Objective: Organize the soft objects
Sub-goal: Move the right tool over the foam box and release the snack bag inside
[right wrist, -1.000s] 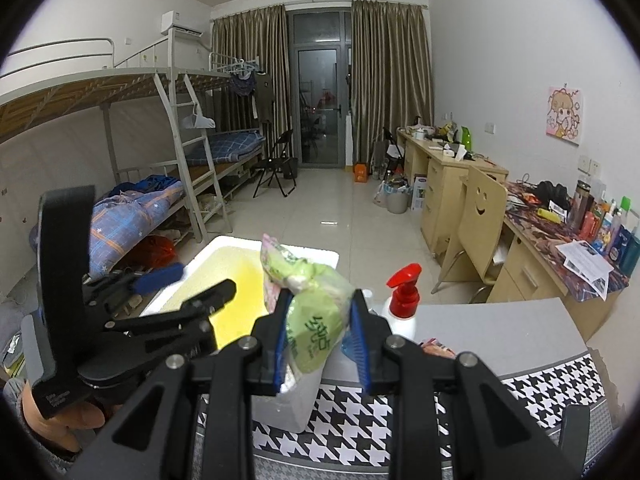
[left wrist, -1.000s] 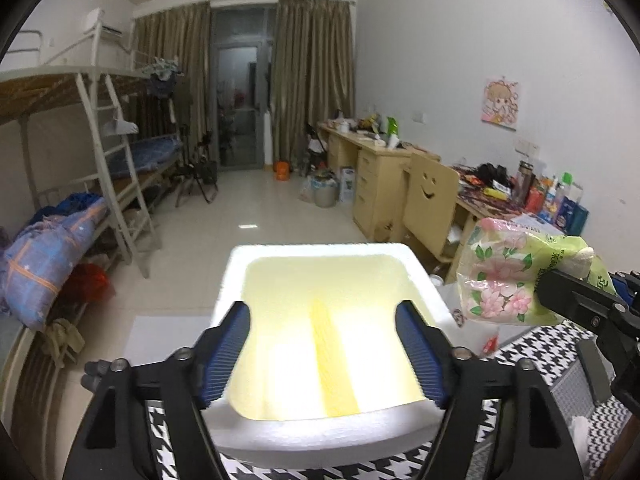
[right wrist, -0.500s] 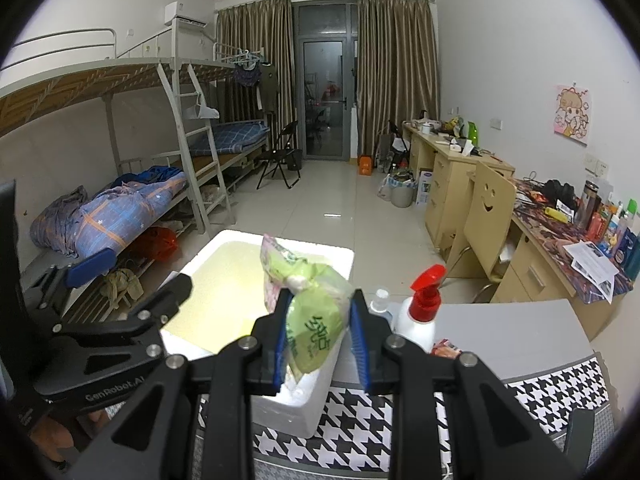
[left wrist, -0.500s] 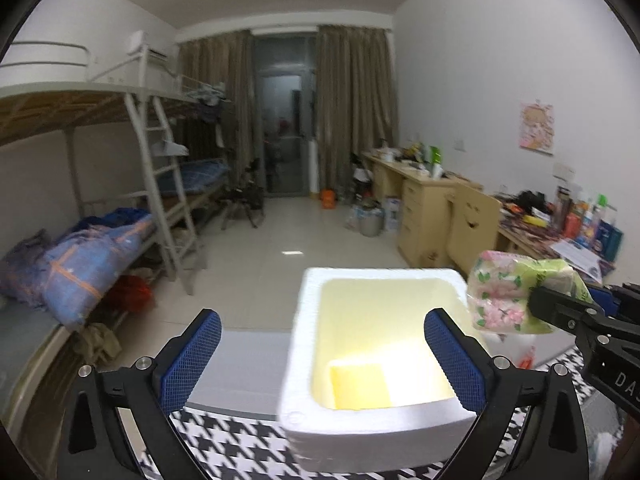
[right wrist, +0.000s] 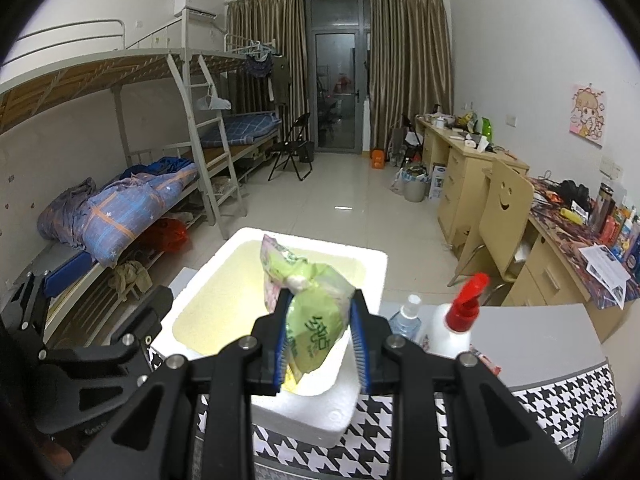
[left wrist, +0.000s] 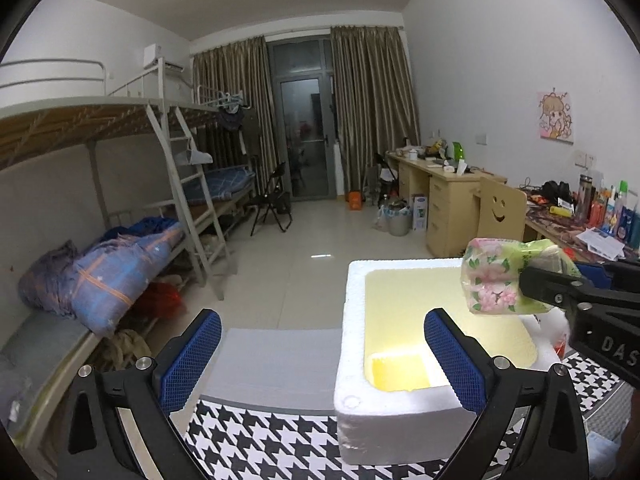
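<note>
Left wrist view first: the left gripper [left wrist: 322, 354] hangs with its blue-padded jaws spread wide and nothing between them, off to the near left of the white foam box [left wrist: 400, 412], probably kept clear so the other tool has free access to the opening. The box stands on the houndstooth cloth [left wrist: 256, 436], its yellowish inside lit and, as far as can be seen, holding nothing yet. Further right in that view, the floral tissue pack [left wrist: 496, 280] is suspended over the box's right rim, pinched at its green end.

Right wrist view shows the grip: the right gripper [right wrist: 320, 344] is clamped on the soft pack [right wrist: 308, 304], whose wrapper bulges and creases between the pads, a sign it yields easily. It is held above the near edge of the box [right wrist: 280, 412], seemingly ready to be lowered inside and released. To the right, a clear bottle [right wrist: 406, 318] and a red-nozzled spray bottle [right wrist: 456, 328] stand just beside the box, near enough to be knocked.
</note>
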The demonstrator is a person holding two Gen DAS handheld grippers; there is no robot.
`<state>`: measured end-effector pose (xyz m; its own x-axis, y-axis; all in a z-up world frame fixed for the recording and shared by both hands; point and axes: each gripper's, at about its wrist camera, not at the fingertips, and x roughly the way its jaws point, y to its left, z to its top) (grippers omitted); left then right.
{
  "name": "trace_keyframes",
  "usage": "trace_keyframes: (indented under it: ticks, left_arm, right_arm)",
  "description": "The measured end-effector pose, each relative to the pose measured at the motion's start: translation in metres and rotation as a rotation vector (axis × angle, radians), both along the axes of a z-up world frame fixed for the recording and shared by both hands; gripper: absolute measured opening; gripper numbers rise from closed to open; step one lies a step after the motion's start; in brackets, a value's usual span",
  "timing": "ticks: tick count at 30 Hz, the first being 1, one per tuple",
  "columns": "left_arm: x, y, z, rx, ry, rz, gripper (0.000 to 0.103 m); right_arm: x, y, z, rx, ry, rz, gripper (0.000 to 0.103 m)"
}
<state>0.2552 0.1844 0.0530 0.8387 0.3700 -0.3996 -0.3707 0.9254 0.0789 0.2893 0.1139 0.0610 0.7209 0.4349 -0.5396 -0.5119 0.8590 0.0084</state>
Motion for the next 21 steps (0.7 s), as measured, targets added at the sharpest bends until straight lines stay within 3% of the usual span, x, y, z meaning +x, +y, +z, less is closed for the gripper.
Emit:
trace_keyframes:
  ticks: [17,18,20,21]
  left_arm:
    - [-0.017,0.015,-0.004,-0.036,0.014,0.036,0.102]
    - [-0.018,0.017,-0.004,-0.041,0.013,0.039,0.102]
    - [-0.021,0.020,-0.003,-0.040,0.011,0.045,0.102]
    - [-0.022,0.021,-0.003,-0.040,0.010,0.046,0.102]
  right_arm:
    - [0.032,0.017,-0.018,-0.018,0.087,0.030,0.033]
    - [0.032,0.019,-0.019,-0.023,0.090,0.032,0.037]
    - [0.031,0.022,-0.020,-0.041,0.083,0.038,0.061]
    - [0.031,0.022,-0.020,-0.045,0.072,0.039,0.064]
